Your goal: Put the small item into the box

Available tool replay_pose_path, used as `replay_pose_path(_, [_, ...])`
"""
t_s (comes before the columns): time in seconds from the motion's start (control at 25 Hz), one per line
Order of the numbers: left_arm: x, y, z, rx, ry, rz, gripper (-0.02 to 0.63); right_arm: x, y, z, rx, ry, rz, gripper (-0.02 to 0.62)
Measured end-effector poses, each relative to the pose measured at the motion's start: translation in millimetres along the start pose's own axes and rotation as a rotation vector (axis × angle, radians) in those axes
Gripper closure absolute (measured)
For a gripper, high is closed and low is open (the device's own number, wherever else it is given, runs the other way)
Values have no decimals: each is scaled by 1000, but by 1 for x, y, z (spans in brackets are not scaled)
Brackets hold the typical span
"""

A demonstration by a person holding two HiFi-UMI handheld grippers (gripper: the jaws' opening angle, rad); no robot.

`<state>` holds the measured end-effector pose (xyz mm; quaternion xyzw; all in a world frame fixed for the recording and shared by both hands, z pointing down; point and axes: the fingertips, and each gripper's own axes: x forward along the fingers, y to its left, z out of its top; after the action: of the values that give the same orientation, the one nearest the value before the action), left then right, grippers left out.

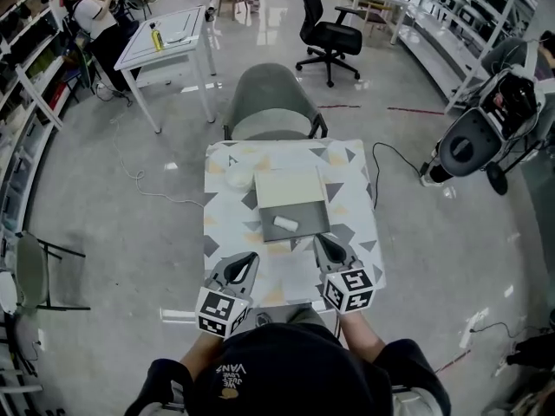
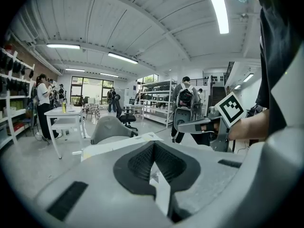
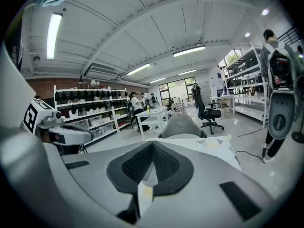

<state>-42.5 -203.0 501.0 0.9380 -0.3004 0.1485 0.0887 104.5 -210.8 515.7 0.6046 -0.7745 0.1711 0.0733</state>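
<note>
Person's dark cap (image 1: 260, 375) nearest, at bottom edge. Patterned tabletop (image 1: 351, 232) beyond. Open grey box (image 1: 310, 213) at centre, cream lid (image 1: 290, 187) flat behind it. Left tongs (image 1: 250, 258) and right tongs (image 1: 319, 239) over near edge, both closed, gripping nothing. Small white item (image 1: 285, 224) lies inside box.

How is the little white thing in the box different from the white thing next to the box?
Shape: the roll is long, the round thing is round. Place: the roll lies inside the grey box; the round thing sits on the table, left of the box. Both are small and white.
</note>
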Motion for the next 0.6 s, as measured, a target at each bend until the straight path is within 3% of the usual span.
replay_pose_path(0.6, [-29,-12,-6,24,-14,-59,600,-57,35,18,7,-94,-42,595])
